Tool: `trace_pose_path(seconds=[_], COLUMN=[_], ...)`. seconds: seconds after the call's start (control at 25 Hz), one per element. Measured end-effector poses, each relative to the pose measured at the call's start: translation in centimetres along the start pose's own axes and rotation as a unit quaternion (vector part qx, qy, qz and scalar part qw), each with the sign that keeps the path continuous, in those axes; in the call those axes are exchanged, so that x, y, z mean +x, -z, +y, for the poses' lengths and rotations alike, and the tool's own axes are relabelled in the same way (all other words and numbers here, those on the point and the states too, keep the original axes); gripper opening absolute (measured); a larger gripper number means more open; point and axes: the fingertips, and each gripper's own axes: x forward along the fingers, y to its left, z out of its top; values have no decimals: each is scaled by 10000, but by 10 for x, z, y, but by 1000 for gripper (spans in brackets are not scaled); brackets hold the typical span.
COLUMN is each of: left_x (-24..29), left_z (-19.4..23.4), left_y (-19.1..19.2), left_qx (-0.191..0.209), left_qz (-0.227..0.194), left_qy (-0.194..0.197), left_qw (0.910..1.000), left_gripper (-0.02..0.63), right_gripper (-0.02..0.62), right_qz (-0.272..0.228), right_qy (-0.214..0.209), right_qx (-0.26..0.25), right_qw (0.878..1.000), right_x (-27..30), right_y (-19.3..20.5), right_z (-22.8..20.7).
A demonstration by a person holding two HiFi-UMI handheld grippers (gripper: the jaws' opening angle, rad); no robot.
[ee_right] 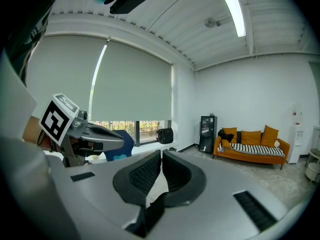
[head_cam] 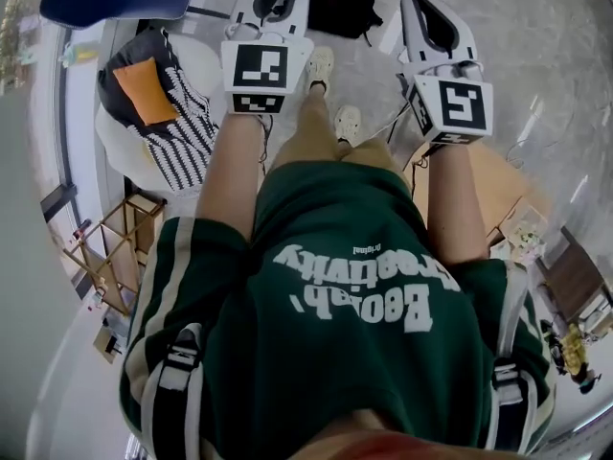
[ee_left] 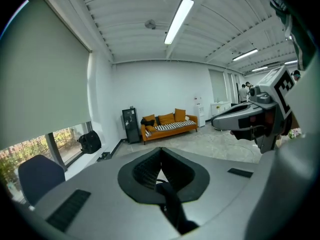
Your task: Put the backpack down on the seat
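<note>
Straps explain the pose: the left gripper (ee_left: 160, 156) has its jaws pressed together on a black strap (ee_left: 171, 206), and the right gripper (ee_right: 161, 156) is closed the same way on a second strap (ee_right: 154, 211), so the load is shared between both hands. The backpack (head_cam: 343, 3) shows in the head view as a dark bulk between the two tools, beyond the person's feet. I judge that it hangs from those straps and is not yet on any seat. Held out in front like this, it is clear of the legs. A white chair (head_cam: 113, 151) heaped with cushions sits to the left (an orange sofa (ee_left: 167, 126) stands well across the room), and I cannot tell which one is meant. White lettering on the green shirt (head_cam: 316, 353) reads upside down; the second word looks like "Creativity", the first is unclear.
</note>
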Motion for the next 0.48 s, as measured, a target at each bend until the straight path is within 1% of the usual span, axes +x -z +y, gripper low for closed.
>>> trace_pose_path(seconds=[0.16, 0.24, 0.48], left_x=[67, 99, 190], left_z=[39, 58, 109], left_y=[11, 23, 79], left_qx=[109, 166, 105], left_qz=[-71, -76, 184], left_qy=[251, 427, 898], left_qw=[9996, 9989, 9957], left_gripper=[18, 18, 18], right_gripper=[37, 37, 37], right_qz=[-100, -73, 317], right_qy=[3, 56, 209], right_qx=[59, 55, 74], right_qw=[9999, 9999, 9993], right_x=[70, 105, 204], right_y=[7, 15, 59], right_z=[-17, -25, -54])
